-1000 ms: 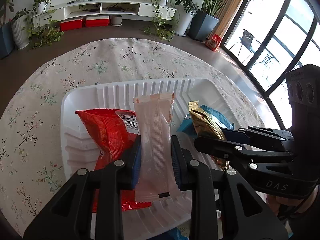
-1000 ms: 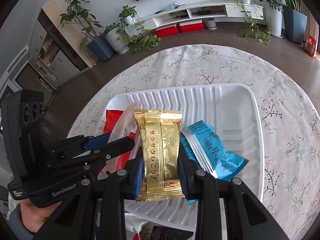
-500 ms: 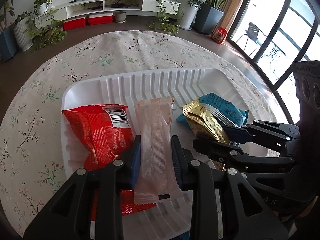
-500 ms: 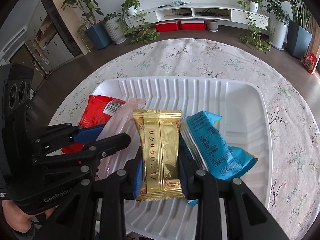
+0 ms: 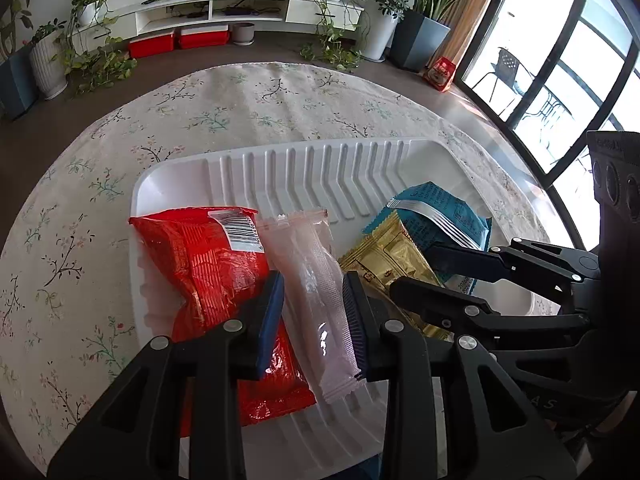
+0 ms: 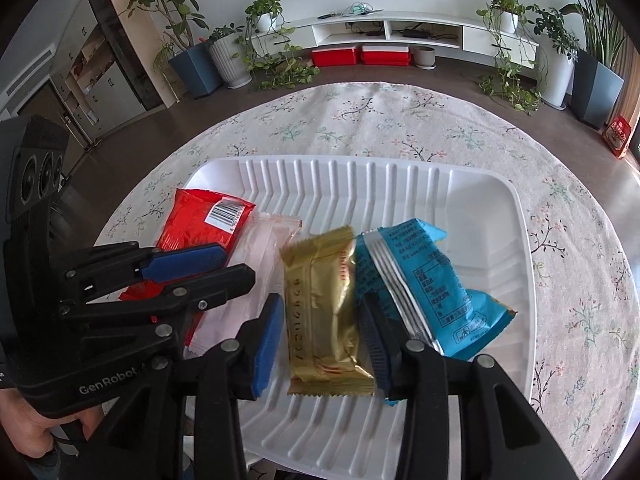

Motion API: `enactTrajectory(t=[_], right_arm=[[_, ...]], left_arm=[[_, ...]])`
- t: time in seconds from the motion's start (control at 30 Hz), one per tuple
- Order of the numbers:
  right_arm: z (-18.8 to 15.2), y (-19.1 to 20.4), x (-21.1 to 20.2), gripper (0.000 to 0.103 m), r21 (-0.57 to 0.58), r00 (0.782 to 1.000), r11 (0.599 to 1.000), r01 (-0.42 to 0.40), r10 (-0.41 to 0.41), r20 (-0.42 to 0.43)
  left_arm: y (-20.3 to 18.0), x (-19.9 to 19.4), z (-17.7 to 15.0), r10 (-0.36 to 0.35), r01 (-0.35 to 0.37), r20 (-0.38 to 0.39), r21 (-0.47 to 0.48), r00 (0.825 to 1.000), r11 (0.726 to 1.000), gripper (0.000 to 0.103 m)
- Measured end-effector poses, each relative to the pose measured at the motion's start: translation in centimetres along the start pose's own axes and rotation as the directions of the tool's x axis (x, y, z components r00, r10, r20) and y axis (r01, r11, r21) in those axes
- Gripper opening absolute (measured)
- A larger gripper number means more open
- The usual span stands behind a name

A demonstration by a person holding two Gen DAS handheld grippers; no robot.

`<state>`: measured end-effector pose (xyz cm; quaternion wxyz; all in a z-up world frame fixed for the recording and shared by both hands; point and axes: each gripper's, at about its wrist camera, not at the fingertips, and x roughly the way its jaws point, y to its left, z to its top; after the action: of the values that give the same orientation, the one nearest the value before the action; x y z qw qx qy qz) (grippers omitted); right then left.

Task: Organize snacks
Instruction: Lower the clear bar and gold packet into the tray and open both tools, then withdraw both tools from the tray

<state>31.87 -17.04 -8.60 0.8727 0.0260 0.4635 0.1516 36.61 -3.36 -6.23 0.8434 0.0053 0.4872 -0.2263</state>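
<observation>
Living room with potted plants and a low white shelf unit; a round table under a floral tablecloth (image 6: 400,120) carries a white ribbed tray (image 6: 492,208), the landmark for what follows.

Four snack packs lie side by side along the tray's near half. From its left edge: red packet (image 5: 204,264), pale pink packet (image 5: 312,280), gold packet (image 6: 324,300), blue packet (image 6: 420,284). The blue one overlaps the gold one's right side.

Left gripper (image 5: 312,316): jaws parted, one pad on each side of the pink packet, which appears to rest on the tray and partly on the red packet. No clear squeeze visible.

Right gripper (image 6: 324,332): jaws apart likewise, straddling the gold packet with a gap showing on the left side. The packet lies flat on the tray ribs.

Judgement: both packs look set down in a row, lengthwise, so they sit parallel; release step, or just after it.

Room: the tray's far half and right corner are bare. The two grippers are close together over the tray's near edge, so they risk knocking each other or dragging a pack. Bare cloth surrounds the tray.
</observation>
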Motion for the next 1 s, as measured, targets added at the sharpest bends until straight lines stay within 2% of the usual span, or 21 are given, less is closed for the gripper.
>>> enactTrajectory(t=[0.07, 0.13, 0.23, 0.33, 0.37, 0.4, 0.53, 0.73, 0.77, 0.83, 0.9, 1.0], right_arm=[[0.0, 0.1, -0.1, 0.045, 0.000, 1.000, 1.000, 0.001, -0.001, 0.001], [0.0, 0.1, -0.5, 0.048, 0.004, 1.000, 1.000, 0.001, -0.001, 0.009], [0.1, 0.0, -1.9, 0.053, 0.013, 0.999, 1.000, -0.003, 0.002, 0.044], [0.3, -0.3, -4.4, 0.064, 0.026, 0.995, 0.999, -0.022, 0.020, 0.102], [0.3, -0.4, -5.4, 0.068, 0.030, 0.992, 0.999, -0.028, 0.024, 0.126], [0.2, -0.5, -6.5, 0.072, 0.033, 0.988, 0.999, -0.033, 0.028, 0.150], [0.0, -0.9, -10.9, 0.080, 0.039, 0.969, 0.999, -0.037, 0.027, 0.247], [-2.8, -0.8, -17.3, 0.086, 0.035, 0.933, 0.997, -0.064, 0.047, 0.356], [-3.7, -0.7, -18.2, 0.088, 0.032, 0.928, 0.997, -0.069, 0.053, 0.368], [-5.6, -0.4, -19.6, 0.088, 0.015, 0.923, 0.997, -0.081, 0.069, 0.377], [-7.9, 0.0, -20.5, 0.088, 0.004, 0.925, 0.997, -0.078, 0.071, 0.374], [-11.6, 0.9, -21.0, 0.088, -0.009, 0.936, 0.999, -0.041, 0.042, 0.350]], left_arm=[[0.1, -0.4, -0.1, -0.003, 0.003, 0.007, -0.007, 1.000, 1.000, 0.031], [0.2, -1.1, -0.1, -0.001, 0.001, 0.023, -0.015, 1.000, 1.000, 0.038], [0.6, -3.0, -0.3, -0.004, 0.006, 0.061, -0.042, 0.998, 0.999, 0.057], [0.7, -5.4, -0.6, -0.022, 0.029, 0.110, -0.058, 0.994, 0.998, 0.082], [0.5, -6.4, -0.8, -0.029, 0.036, 0.128, -0.054, 0.991, 0.998, 0.098], [0.2, -7.4, -1.0, -0.033, 0.040, 0.148, -0.048, 0.988, 0.998, 0.103], [-1.0, -11.4, -1.8, -0.028, 0.034, 0.214, -0.021, 0.976, 0.999, 0.103], [-4.1, -17.6, -5.6, 0.042, -0.065, 0.328, 0.061, 0.944, 0.996, 0.103], [-4.6, -18.2, -6.5, 0.057, -0.078, 0.314, 0.055, 0.948, 0.995, 0.103], [-4.8, -18.6, -8.6, 0.078, -0.084, 0.241, 0.015, 0.967, 0.996, 0.103], [-4.9, -19.2, -11.3, 0.078, -0.074, 0.233, -0.025, 0.969, 0.997, 0.103], [-5.2, -19.1, -15.2, 0.127, -0.116, 0.202, -0.066, 0.971, 0.991, 0.103]])
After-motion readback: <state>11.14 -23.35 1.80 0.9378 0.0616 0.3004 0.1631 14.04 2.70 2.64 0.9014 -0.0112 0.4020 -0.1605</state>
